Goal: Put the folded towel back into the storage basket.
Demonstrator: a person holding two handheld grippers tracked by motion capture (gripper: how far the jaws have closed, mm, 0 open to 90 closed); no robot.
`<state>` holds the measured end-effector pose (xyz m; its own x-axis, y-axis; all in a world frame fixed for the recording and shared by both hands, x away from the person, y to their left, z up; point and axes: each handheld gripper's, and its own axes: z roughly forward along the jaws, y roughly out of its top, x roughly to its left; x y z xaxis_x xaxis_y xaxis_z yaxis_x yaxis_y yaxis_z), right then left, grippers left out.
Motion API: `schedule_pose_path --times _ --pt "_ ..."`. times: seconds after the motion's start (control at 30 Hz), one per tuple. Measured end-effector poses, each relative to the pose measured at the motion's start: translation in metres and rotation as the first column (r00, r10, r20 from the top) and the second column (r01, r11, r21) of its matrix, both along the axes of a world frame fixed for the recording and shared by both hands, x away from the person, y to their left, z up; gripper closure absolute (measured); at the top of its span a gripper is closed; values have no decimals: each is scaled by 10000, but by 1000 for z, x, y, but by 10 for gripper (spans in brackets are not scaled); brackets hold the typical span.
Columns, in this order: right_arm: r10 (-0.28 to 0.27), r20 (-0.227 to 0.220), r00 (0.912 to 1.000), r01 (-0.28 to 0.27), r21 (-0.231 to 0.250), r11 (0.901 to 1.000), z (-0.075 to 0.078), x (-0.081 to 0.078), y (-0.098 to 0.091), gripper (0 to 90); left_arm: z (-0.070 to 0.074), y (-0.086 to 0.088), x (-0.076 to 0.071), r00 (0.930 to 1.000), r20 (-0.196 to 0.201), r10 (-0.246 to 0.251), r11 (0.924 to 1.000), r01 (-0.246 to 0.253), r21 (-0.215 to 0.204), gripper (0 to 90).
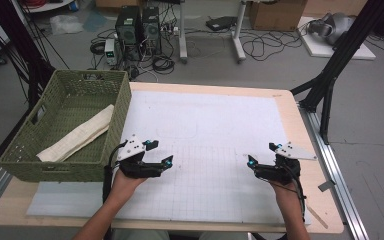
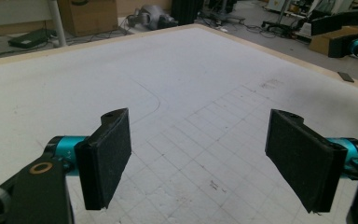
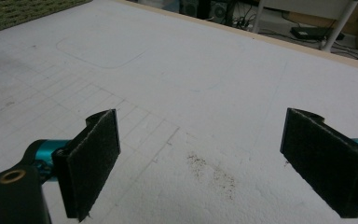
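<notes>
I have both tongs low over the white gridded mat (image 1: 215, 130) on the counter (image 1: 300, 125), and both stand wide with nothing between the jaws. The left tongs (image 1: 161, 152) sit near the mat's left part, just beside the near right corner of the green woven basket (image 1: 25, 150). The right tongs (image 1: 262, 153) are well apart from them, toward the mat's right edge.

The nearest thing to my tongs is the folded cream cloth (image 1: 77, 134), which lies inside the basket, stretched diagonally from the near left corner up toward the right wall. It is to the left of the left tongs, with the basket wall between them, and far from the right tongs.

In the left gripper view, the left tongs (image 2: 198, 161) frame bare grid lines. In the right gripper view, the right tongs (image 3: 200, 163) hang over a small dark speckled smudge (image 3: 212, 172) on the mat.
</notes>
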<state>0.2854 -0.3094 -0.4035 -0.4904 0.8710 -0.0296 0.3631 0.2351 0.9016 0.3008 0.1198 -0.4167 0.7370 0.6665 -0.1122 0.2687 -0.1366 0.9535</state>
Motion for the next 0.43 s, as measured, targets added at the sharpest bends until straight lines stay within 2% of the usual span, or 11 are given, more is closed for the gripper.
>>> schedule_pose_path --times 0.43 --pt "-39 119 9999 37 171 9998 1 0 -3 112 0 0 1 10000 8 37 10000 -37 -43 228"
